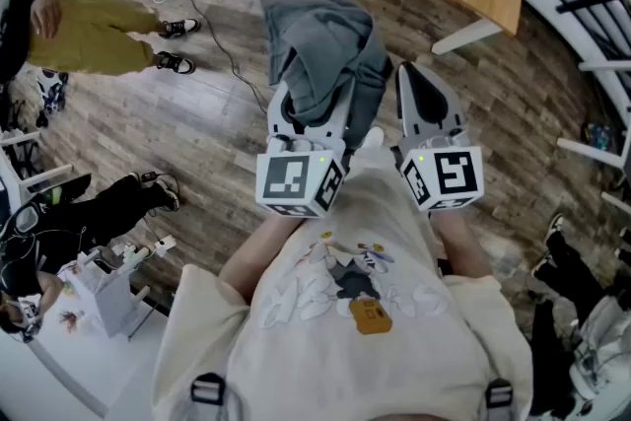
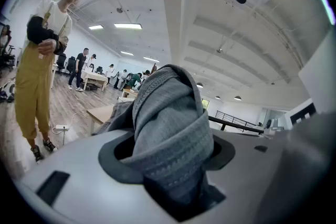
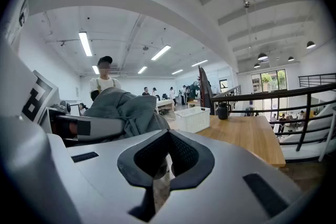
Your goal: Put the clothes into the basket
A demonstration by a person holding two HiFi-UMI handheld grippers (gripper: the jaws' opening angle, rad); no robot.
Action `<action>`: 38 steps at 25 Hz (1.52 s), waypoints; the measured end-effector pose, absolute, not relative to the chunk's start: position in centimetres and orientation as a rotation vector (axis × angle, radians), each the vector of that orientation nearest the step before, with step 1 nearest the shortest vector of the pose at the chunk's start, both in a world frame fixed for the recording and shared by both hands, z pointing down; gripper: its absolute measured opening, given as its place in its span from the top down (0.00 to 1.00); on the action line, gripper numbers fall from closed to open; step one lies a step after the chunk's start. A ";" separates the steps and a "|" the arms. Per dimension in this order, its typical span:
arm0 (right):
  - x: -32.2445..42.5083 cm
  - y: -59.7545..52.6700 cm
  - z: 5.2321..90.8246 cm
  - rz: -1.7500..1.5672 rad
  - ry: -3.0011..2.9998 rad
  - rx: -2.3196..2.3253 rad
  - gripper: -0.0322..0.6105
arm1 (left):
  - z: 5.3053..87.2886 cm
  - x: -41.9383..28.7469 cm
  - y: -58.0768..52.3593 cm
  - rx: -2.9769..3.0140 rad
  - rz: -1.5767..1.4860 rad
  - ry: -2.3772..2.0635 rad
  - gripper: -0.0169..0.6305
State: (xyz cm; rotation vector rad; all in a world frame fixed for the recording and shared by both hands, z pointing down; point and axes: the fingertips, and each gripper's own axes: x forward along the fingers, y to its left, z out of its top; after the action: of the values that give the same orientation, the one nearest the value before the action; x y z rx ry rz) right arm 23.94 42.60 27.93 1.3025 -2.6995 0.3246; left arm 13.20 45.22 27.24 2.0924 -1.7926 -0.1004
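Clamping the bunched grey garment point(image 2: 168, 123), the left gripper point(image 1: 312, 113) stands half-wide (cloth draping toward twelve o'clock); the right gripper point(image 3: 167, 139) is pinched together, empty; the white basket point(image 3: 194, 119) sits on the table point(image 3: 247, 139) at its one o'clock.

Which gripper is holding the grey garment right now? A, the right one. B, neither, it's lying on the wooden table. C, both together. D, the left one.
D: the grey garment is bunched between the jaws of the left gripper, which clamp it, while the right gripper has its jaws together with nothing in them.
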 end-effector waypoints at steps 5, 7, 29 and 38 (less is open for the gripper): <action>23.6 43.3 28.4 0.320 -2.703 1.301 0.92 | 27.8 13.0 46.0 2.099 -0.090 -1.790 0.56; 23.2 43.4 28.4 0.317 -2.702 1.298 0.92 | 27.9 12.7 46.1 2.100 -0.088 -1.789 0.56; 14.6 44.0 29.7 0.460 -2.719 1.250 0.91 | 28.7 3.3 47.9 2.038 -0.114 -1.802 0.56; 9.4 44.8 30.7 0.452 -2.692 1.286 0.91 | 29.7 -1.5 48.1 2.042 -0.119 -1.762 0.56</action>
State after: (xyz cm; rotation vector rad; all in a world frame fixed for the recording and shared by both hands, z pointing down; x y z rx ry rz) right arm 9.42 44.81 30.72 1.2863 -2.6915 0.4520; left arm -1.50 48.11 29.72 2.0416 -1.7622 -0.1187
